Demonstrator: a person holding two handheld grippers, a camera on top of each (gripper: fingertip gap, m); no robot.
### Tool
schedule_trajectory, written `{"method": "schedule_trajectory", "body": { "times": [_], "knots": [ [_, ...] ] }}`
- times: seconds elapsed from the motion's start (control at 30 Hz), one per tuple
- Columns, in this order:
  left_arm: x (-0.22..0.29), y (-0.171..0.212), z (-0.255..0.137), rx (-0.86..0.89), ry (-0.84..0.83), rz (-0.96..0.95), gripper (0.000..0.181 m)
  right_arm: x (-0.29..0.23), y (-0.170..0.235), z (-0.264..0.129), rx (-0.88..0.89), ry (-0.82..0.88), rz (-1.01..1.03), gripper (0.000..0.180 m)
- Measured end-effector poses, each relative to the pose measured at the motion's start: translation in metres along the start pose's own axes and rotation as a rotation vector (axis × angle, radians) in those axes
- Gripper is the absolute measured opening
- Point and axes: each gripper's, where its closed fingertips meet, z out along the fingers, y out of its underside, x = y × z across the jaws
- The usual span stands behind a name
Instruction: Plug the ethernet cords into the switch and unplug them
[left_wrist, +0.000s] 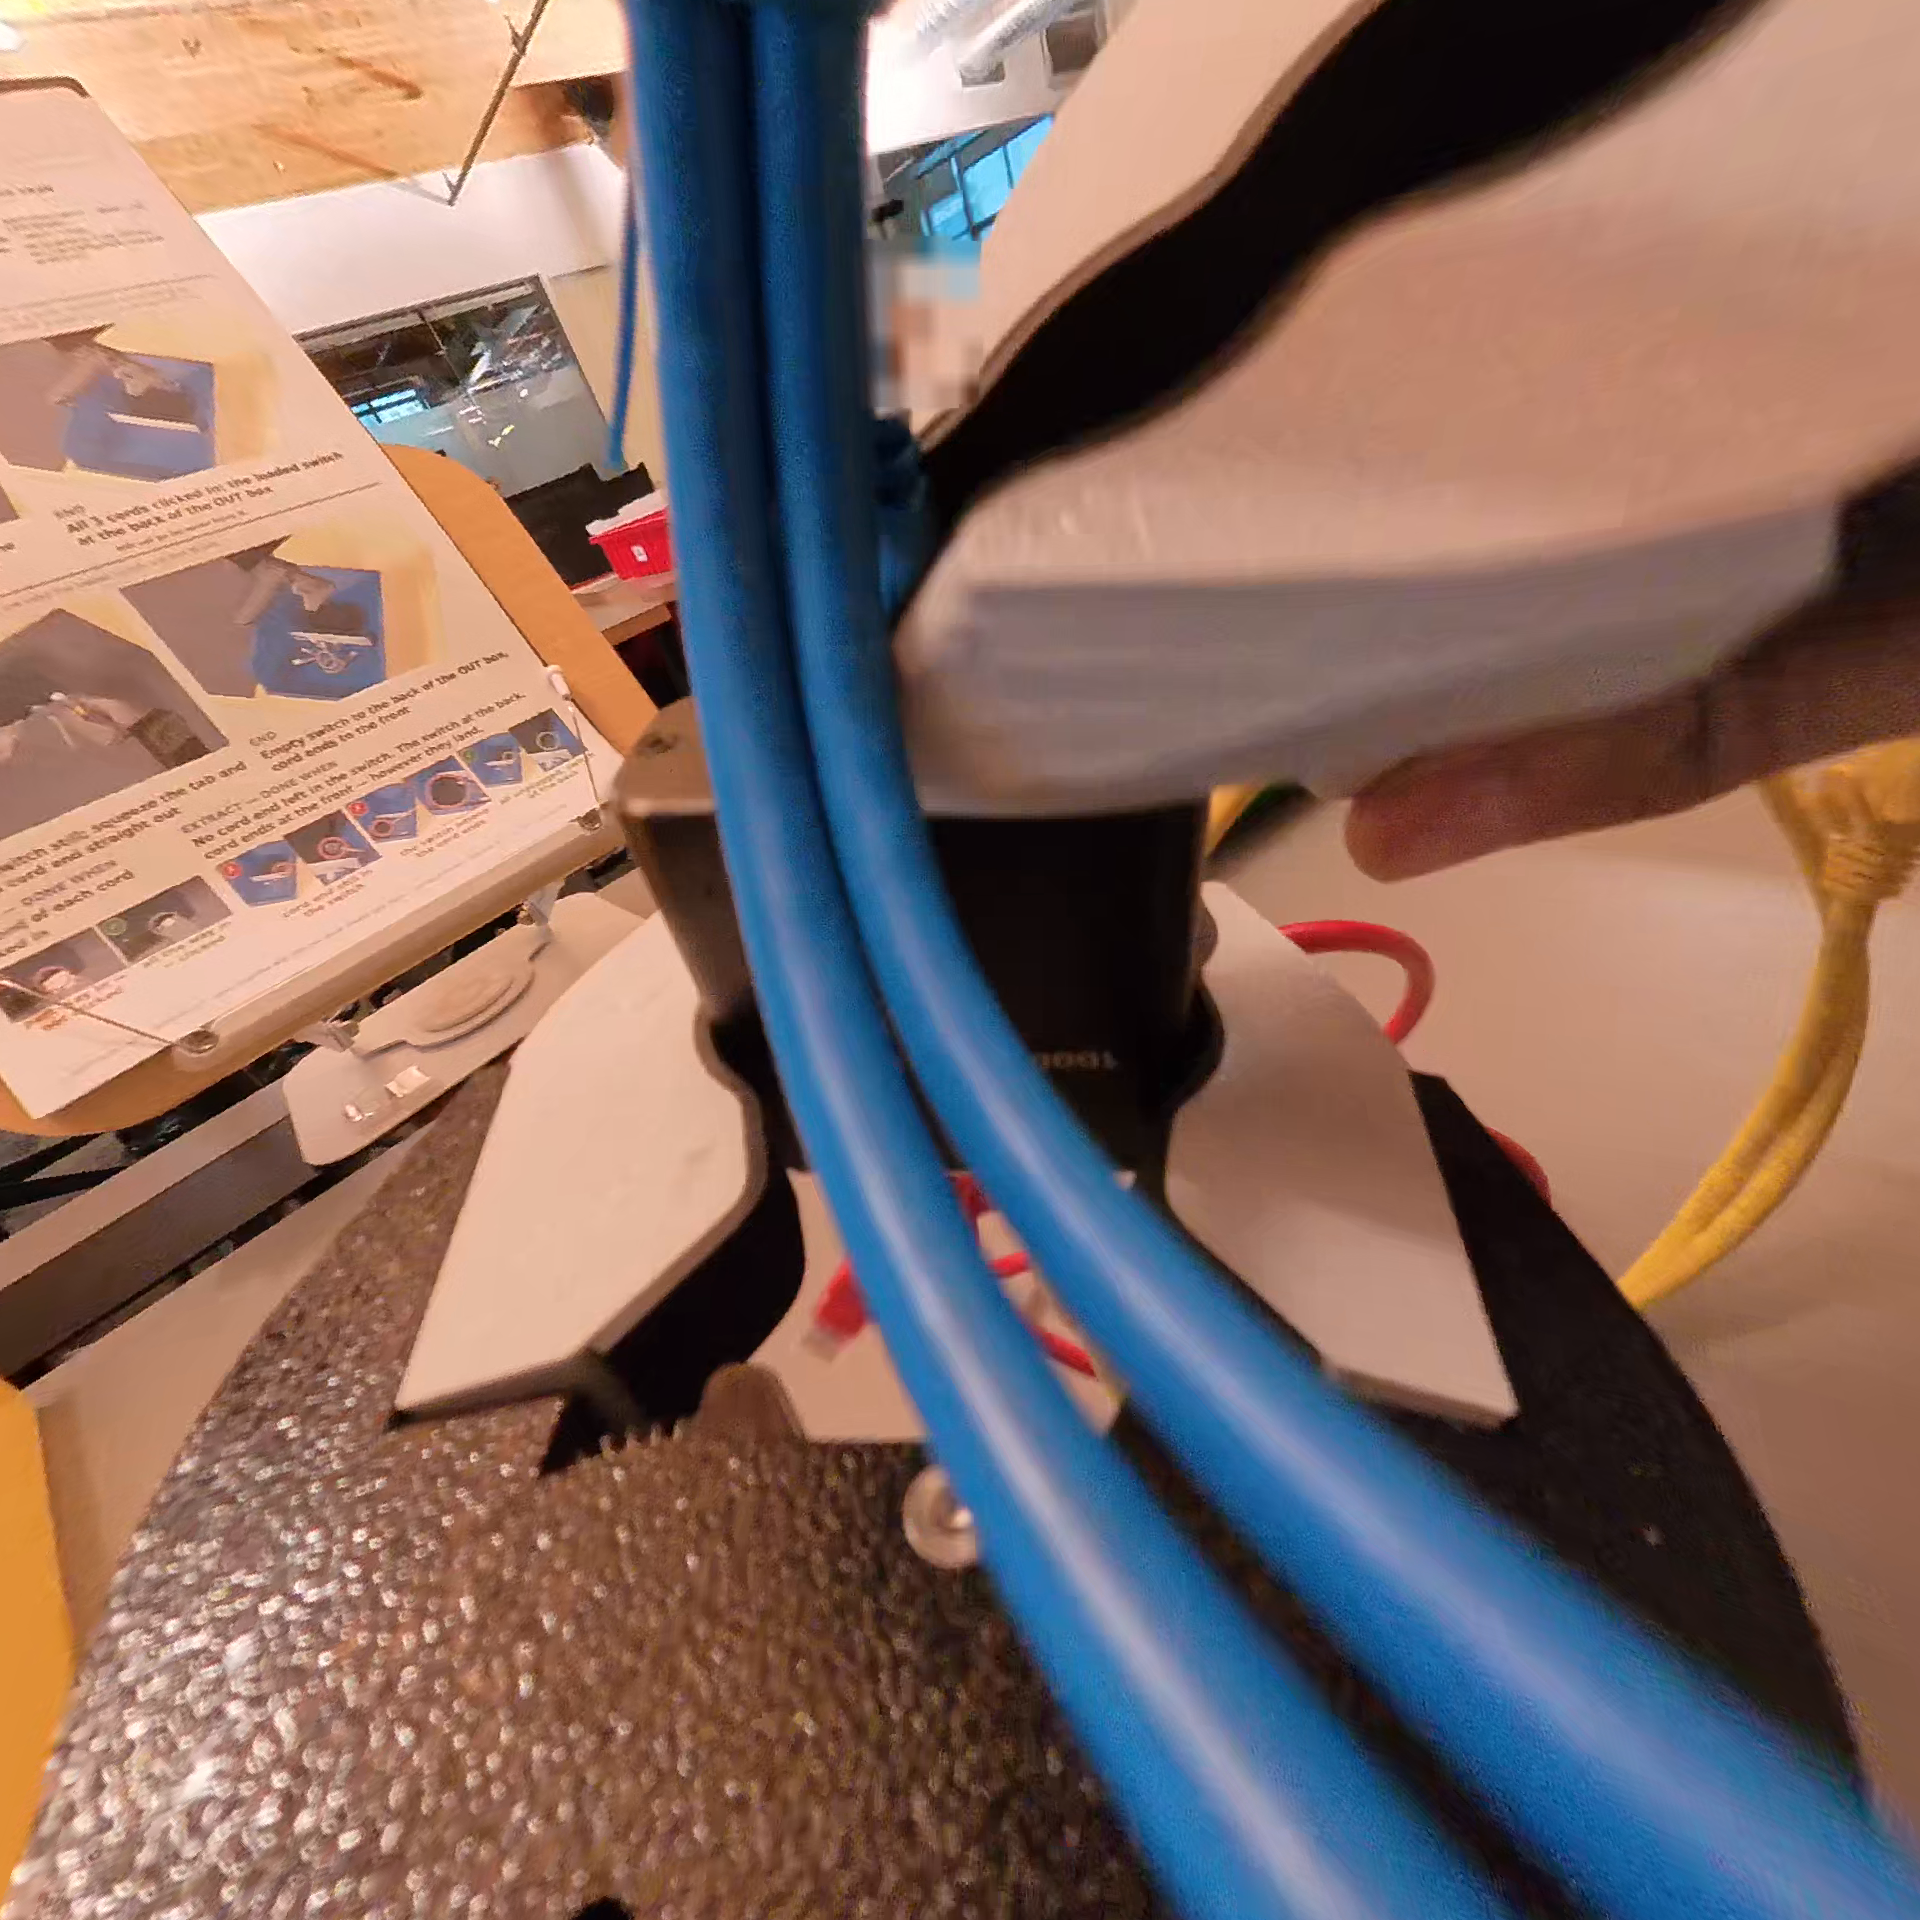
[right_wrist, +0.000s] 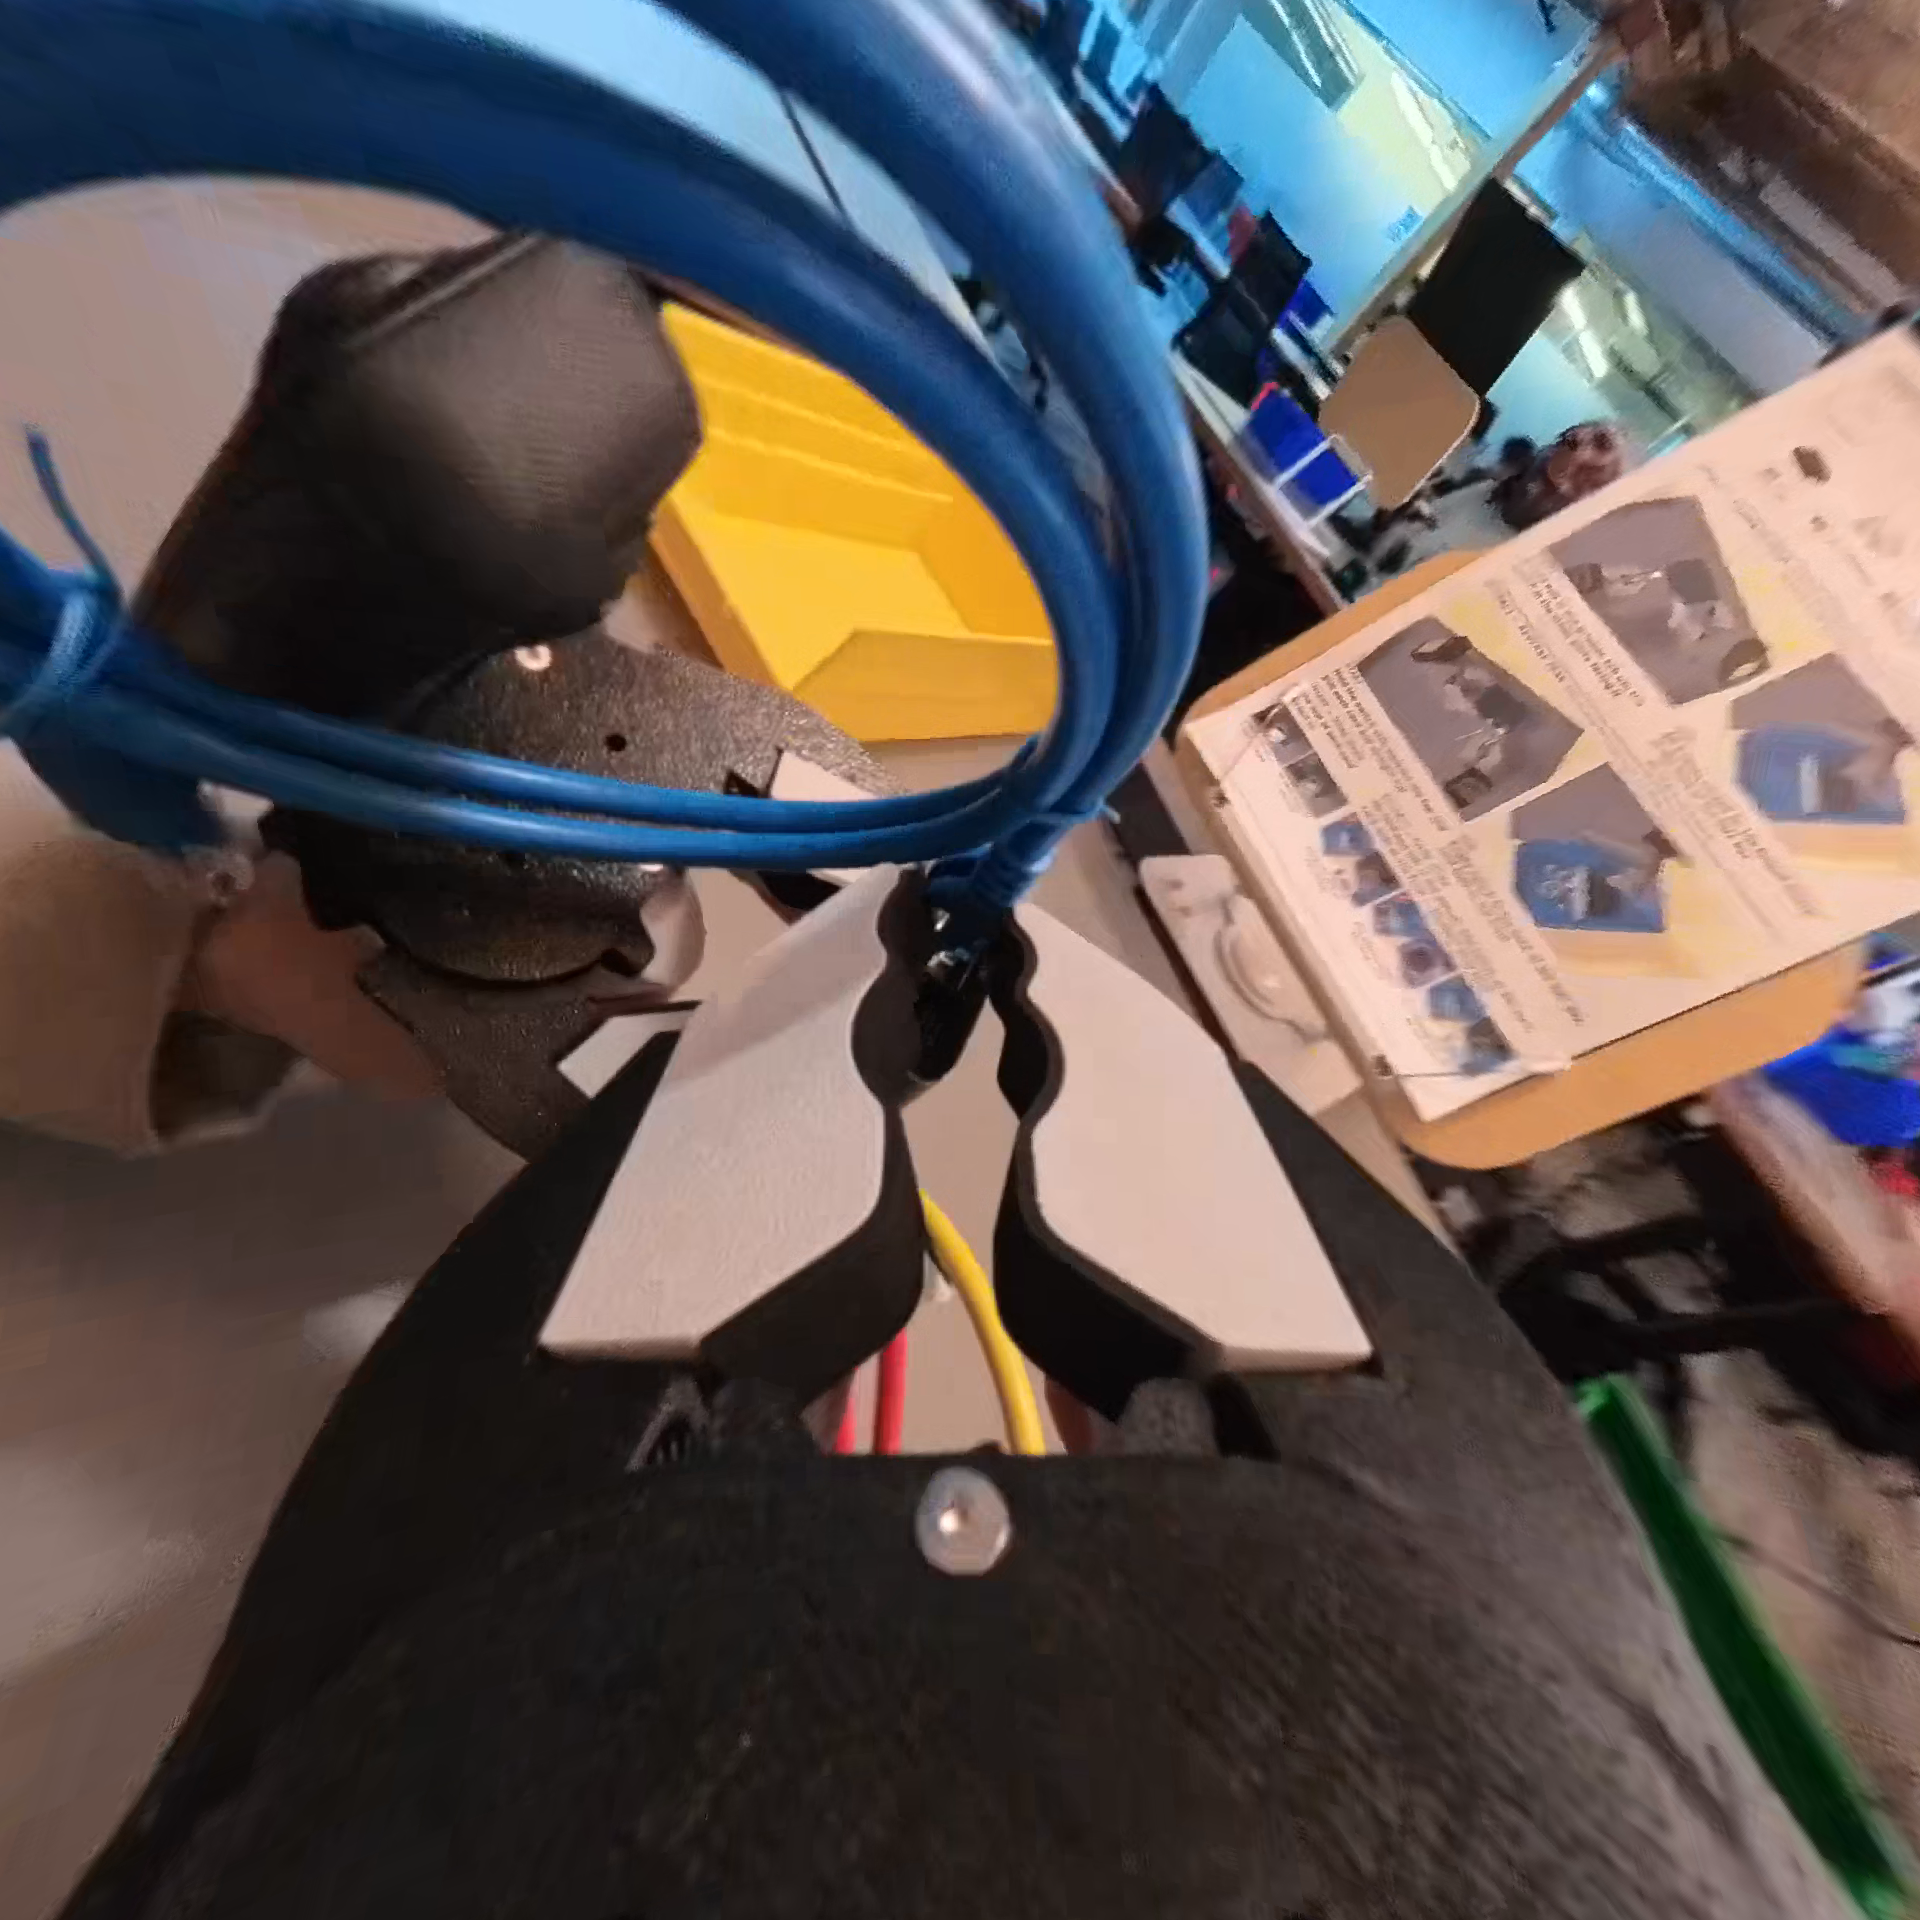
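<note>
Closest to the left wrist camera, two strands of the thick blue ethernet cord sweep from the lower right corner up across the middle of the frame, hiding part of the left gripper. Its grey-faced, black-edged jaws are clenched on a black box-shaped switch, held upright between them. Under the jaws lie a red cord with a clear plug, and to the right a bundled yellow cord on the pale table. Above the switch, the right gripper's pale fingers reach in from the right, a person's fingertip just beneath them. Farther left stands a printed instruction sheet on a wooden-backed stand.

In the right wrist view, the right gripper has its jaws closed on the blue cord's plug end, pinched at the tips. Red and yellow cords show through the gap near the jaws' base. The cord's tied coil loops up and left, in front of the left gripper's black body. Beyond sits an open yellow plastic bin on the table, with the instruction stand at right.
</note>
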Motion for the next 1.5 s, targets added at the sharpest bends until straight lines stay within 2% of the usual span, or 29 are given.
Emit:
{"method": "schedule_trajectory", "body": {
  "times": [0.07, 0.33, 0.57, 0.83, 0.97, 1.1, 1.27, 1.3, 1.43, 1.5],
  "knots": [
    [-0.002, 0.001, 0.001, -0.025, -0.011, 0.018, 0.075, 0.006, 0.003, -0.001, 0.057, -0.036, 0.139, 0.014],
    [-0.005, 0.015, 0.0, -0.09, 0.094, -0.012, 0.075, 0.009, 0.01, 0.014, 0.035, -0.044, 0.197, 0.014],
    [-0.024, 0.036, -0.016, -0.097, 0.128, -0.124, 0.077, -0.006, 0.003, 0.051, -0.03, -0.074, 0.128, 0.013],
    [-0.057, 0.042, -0.029, -0.075, 0.076, -0.245, 0.072, -0.008, -0.016, 0.086, -0.062, -0.052, 0.119, 0.015],
    [-0.07, 0.042, -0.032, -0.062, 0.034, -0.245, 0.076, -0.009, -0.022, 0.095, -0.08, -0.044, 0.17, 0.014],
    [-0.075, 0.041, -0.034, -0.031, 0.017, -0.269, 0.077, -0.015, -0.027, 0.1, -0.168, 0.003, 0.041, 0.015],
    [-0.067, 0.033, -0.036, 0.042, 0.069, -0.309, 0.077, -0.021, -0.031, 0.097, -0.231, 0.044, -0.017, 0.015],
    [-0.07, 0.032, -0.036, 0.056, 0.044, -0.281, 0.077, -0.022, -0.033, 0.096, -0.225, 0.033, 0.009, 0.015],
    [-0.083, 0.02, -0.045, 0.081, -0.069, -0.142, 0.075, -0.014, -0.046, 0.087, -0.062, -0.037, 0.328, 0.014],
    [-0.079, 0.019, -0.043, 0.063, -0.044, -0.169, 0.075, -0.013, -0.043, 0.086, -0.12, -0.019, 0.249, 0.014]
  ]
}}
